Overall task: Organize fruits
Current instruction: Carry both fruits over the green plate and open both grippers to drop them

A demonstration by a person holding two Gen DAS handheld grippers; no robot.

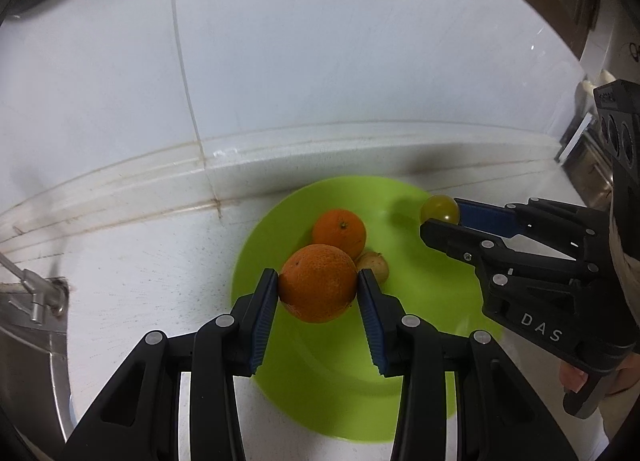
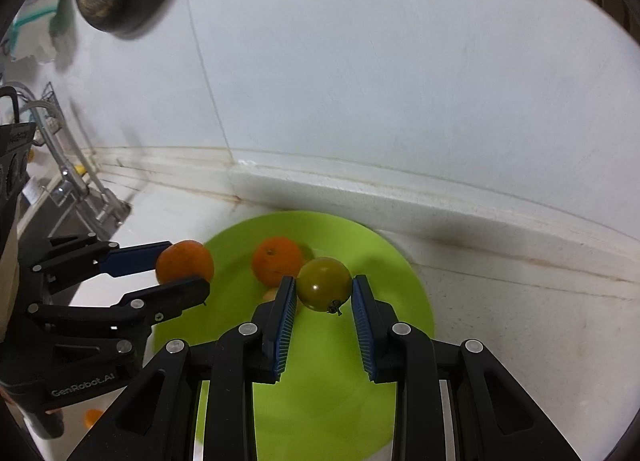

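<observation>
gripping orange (image 1: 318,288) left, green tomato (image 2: 324,284) right, above plate (image 1: 420,301).

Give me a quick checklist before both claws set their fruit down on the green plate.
1. Left claw grips the large orange between both pads: ok.
2. Right claw grips the green tomato between both pads: ok.
3. Both fruits are above the green plate: ok.
4. Free room on the plate: ok, the near half is bare; a small orange and a small tan fruit sit at the back.
5. Gap between the two claws: ok, apart.
6. Height of the fruits above the plate: cannot tell.
</observation>
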